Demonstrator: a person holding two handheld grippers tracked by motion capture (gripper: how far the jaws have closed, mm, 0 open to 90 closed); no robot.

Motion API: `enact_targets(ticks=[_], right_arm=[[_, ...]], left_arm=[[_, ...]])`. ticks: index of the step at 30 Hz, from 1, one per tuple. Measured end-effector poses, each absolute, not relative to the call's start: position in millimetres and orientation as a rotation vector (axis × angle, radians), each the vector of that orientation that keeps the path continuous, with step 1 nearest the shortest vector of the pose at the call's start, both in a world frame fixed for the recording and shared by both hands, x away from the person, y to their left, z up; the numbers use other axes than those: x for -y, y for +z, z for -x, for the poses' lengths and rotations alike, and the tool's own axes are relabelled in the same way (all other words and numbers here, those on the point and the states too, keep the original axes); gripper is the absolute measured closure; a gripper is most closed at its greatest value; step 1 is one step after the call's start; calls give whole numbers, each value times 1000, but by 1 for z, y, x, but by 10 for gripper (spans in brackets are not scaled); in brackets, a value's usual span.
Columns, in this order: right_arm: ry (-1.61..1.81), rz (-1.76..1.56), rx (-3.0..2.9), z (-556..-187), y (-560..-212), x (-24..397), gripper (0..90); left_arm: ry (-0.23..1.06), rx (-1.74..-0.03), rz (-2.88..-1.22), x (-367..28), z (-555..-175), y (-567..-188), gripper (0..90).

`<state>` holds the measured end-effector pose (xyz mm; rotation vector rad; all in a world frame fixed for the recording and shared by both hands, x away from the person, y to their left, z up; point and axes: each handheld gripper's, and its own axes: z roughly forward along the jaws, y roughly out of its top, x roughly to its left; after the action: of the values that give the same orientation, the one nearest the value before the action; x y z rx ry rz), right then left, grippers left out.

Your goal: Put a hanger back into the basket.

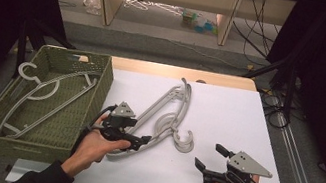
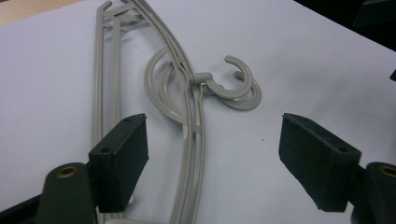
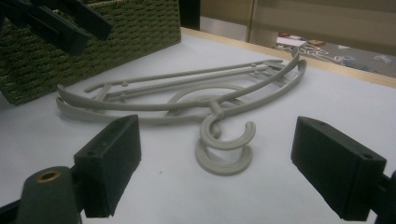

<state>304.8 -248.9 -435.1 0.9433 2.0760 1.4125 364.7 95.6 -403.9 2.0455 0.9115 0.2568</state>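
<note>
Centrally in the high view, two stacked grey hangers (image 1: 167,115) lie on the white table (image 1: 228,113). At lower centre the left gripper (image 1: 139,141) hovers over their lower ends, jaws spread and pinching nothing. At lower right, the right gripper (image 1: 210,157) stands spread, empty, beside the hooks (image 3: 226,147).

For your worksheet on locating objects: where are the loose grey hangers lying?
In the high view, the grey hangers lie stacked on the white table, just right of the green basket.

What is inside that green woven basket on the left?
The basket holds grey plastic hangers, at least two, lying overlapped on its floor. Its near wall hides the bottom strip closest to the person, so anything there stays unseen.
</note>
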Motion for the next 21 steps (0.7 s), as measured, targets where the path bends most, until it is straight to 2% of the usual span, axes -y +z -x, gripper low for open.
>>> enact_targets(ticks=[12,21], right_arm=[[1438,-967,-2067,-302,-435,249,165],[1435,-955,-2066,-303,-435,248,165]], left_arm=[[228,-927,-2057,-74,-376,-426,237],[195,-920,-2144,-60,-386,-445,233]])
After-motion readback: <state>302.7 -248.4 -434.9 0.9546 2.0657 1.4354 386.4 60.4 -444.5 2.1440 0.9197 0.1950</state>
